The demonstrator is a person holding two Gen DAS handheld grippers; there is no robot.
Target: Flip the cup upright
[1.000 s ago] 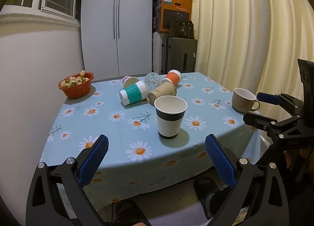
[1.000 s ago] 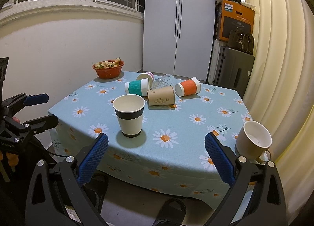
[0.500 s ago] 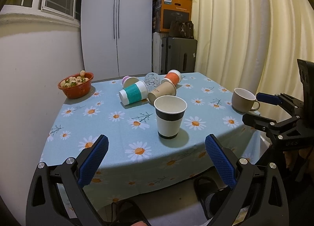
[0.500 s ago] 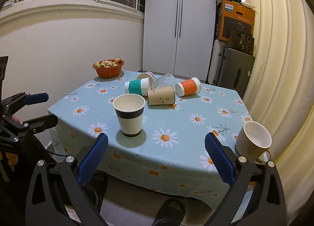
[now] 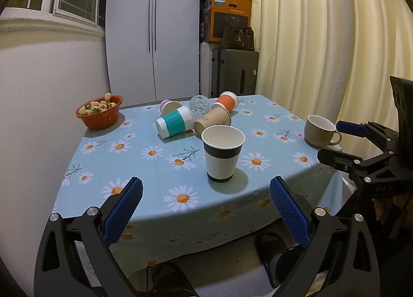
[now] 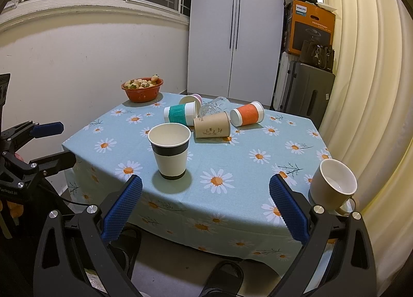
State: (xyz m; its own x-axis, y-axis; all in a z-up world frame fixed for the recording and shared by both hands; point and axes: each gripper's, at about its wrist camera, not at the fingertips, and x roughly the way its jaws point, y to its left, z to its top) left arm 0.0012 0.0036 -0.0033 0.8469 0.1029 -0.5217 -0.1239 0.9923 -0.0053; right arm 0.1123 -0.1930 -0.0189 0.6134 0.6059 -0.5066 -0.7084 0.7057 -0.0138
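I have both grippers held back off the near edge of the table (image 5: pixel 144 186), each spread wide with nothing between the pads. The left gripper (image 5: pixel 206 213) looks straight up the frame at an already upright black-banded paper cup (image 5: pixel 223 153); the cups that need flipping lie past it, in the upper centre of both views. Nearest of that cluster is the brown paper cup (image 6: pixel 212 124), on its side. In the right wrist view its long axis runs left to right across the frame, mouth to the right, just above centre and ahead of the right gripper (image 6: pixel 205 212). I judge the right gripper has the clearer line, since the upright cup stands left of its path.
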